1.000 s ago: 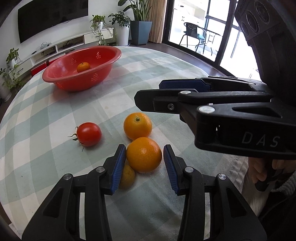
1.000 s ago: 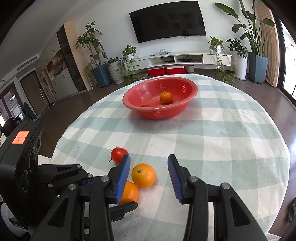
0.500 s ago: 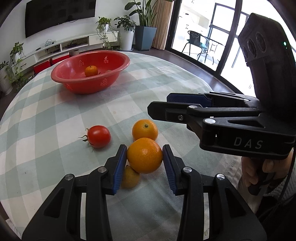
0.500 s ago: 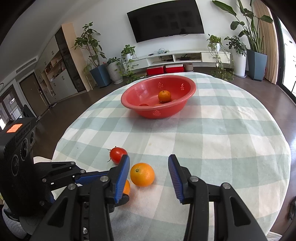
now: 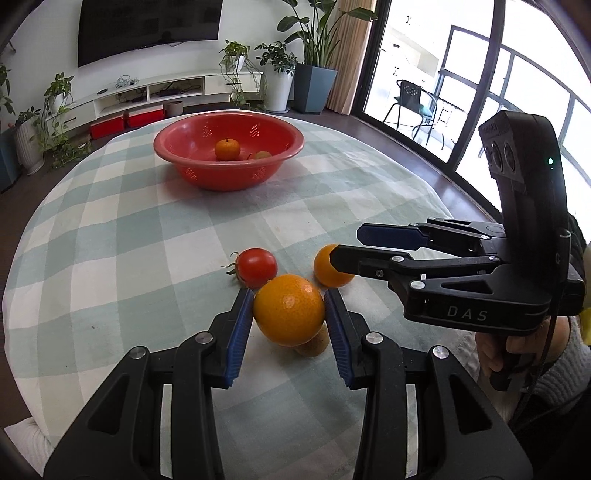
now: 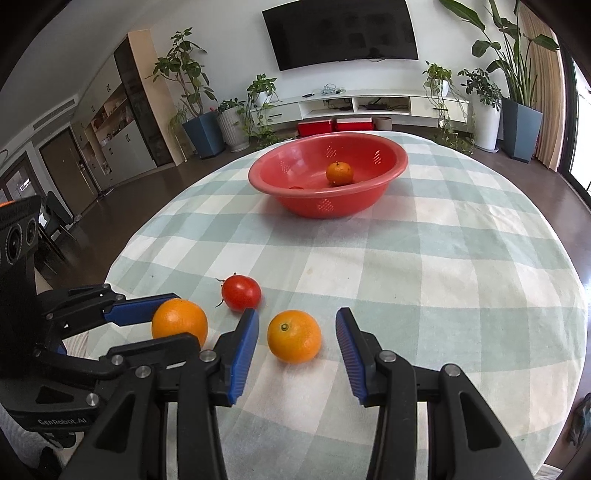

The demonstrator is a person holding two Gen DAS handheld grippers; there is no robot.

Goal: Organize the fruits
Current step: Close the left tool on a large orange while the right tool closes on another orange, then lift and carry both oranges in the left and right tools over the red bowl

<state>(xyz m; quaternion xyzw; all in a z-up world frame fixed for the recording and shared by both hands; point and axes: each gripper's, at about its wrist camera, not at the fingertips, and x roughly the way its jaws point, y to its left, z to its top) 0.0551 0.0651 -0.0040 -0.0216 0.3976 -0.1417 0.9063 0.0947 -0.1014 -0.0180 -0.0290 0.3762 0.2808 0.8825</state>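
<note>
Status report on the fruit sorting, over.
Left gripper shut on an orange, lifted off the cloth. Right gripper open around a second orange, not gripping. Tomato on the table; red bowl path clear.

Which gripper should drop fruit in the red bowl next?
Left. The left gripper is shut on an orange, ready for the bowl. The right gripper only straddles another orange.

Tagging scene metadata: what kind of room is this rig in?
Most likely a home living room: a wall-mounted TV above a low media shelf, potted plants, and a round table with a checked cloth holding a red fruit bowl.
</note>
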